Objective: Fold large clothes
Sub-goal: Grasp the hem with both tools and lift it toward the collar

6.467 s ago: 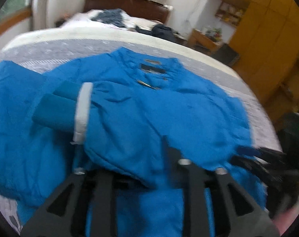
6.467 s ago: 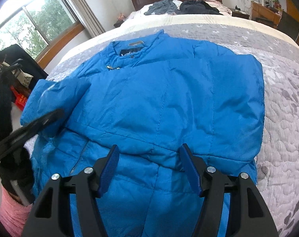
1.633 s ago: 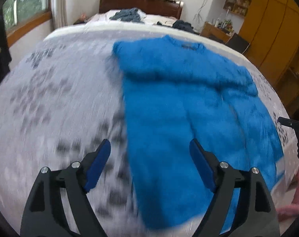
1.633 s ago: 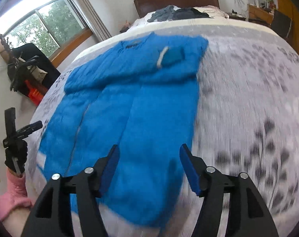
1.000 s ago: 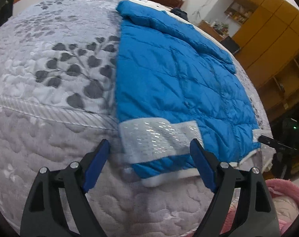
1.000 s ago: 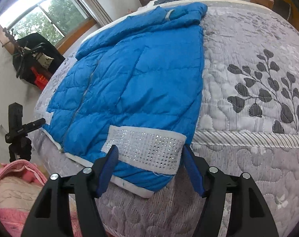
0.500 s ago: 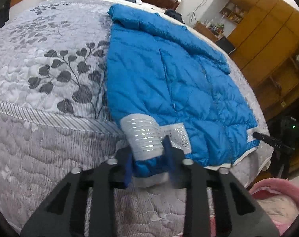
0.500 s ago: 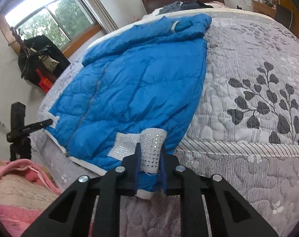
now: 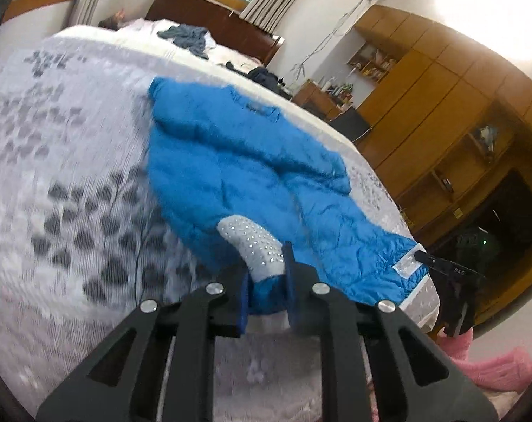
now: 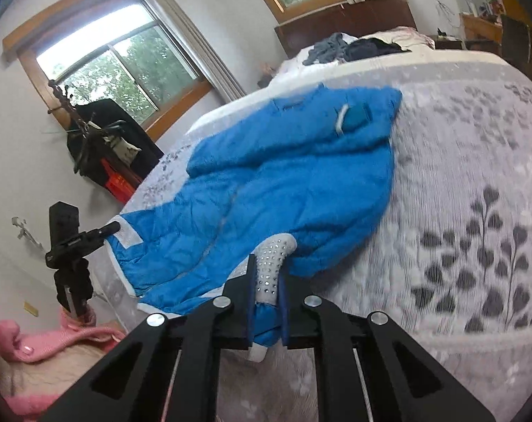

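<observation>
Left gripper (image 9: 266,274) clamped on the blue quilted jacket (image 9: 231,161) at one studded grey hem corner, lifted off the grey leaf-patterned bedspread (image 9: 55,176). Right gripper (image 10: 267,292) pinched likewise on the other corner, raised and tilted. Jacket's upper half flat on bedspread.

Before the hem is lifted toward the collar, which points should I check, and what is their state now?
1. Left gripper shut on the jacket hem: ok, the studded grey patch sits between its fingers.
2. Right gripper shut on the hem: ok, blue cloth and grey patch are clamped.
3. Both grips at one height: cannot tell, each view shows its own gripper only.
4. Sleeves folded in over the chest: ok, the cuff lies on the body.
5. Quilt pinched along with the hem: cannot tell.
6. Landing area near the collar free: ok.
</observation>
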### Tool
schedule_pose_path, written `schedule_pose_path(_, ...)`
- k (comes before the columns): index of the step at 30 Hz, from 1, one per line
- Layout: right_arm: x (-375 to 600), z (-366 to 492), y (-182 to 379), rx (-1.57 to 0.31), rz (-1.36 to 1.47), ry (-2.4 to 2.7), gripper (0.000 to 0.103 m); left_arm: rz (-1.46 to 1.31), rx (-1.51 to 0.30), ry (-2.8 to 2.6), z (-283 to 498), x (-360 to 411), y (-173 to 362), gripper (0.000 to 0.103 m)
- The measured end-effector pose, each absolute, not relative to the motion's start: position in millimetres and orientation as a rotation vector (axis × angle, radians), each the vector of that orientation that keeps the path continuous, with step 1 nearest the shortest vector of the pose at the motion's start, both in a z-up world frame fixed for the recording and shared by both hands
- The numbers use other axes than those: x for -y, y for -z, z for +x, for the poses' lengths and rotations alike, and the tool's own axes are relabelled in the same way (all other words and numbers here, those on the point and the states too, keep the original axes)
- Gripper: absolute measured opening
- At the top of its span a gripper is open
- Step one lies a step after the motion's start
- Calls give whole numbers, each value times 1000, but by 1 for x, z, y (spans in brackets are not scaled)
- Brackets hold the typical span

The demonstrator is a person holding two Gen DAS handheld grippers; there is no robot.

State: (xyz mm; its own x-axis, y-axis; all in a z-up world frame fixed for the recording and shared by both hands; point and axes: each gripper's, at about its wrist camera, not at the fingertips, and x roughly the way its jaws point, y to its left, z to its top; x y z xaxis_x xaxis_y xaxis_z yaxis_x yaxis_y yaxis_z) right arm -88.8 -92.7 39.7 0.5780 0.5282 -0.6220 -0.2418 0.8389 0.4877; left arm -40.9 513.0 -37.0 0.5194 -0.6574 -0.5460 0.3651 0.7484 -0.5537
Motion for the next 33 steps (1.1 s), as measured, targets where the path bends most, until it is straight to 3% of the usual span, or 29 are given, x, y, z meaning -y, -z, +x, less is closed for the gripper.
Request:
schedule_pose_path(14,119,47,-76,-857,474,-498,10,-494,-775,666,96,-503,12,15)
schedule_pose_path(24,128,155,-39,-983,554,-442,10,-521,-936,579,209,-483,59,17)
schedule_pose_path(33,136,209,11,-1087,606,-391,10,-574,-1018,546,255,-482,104,18)
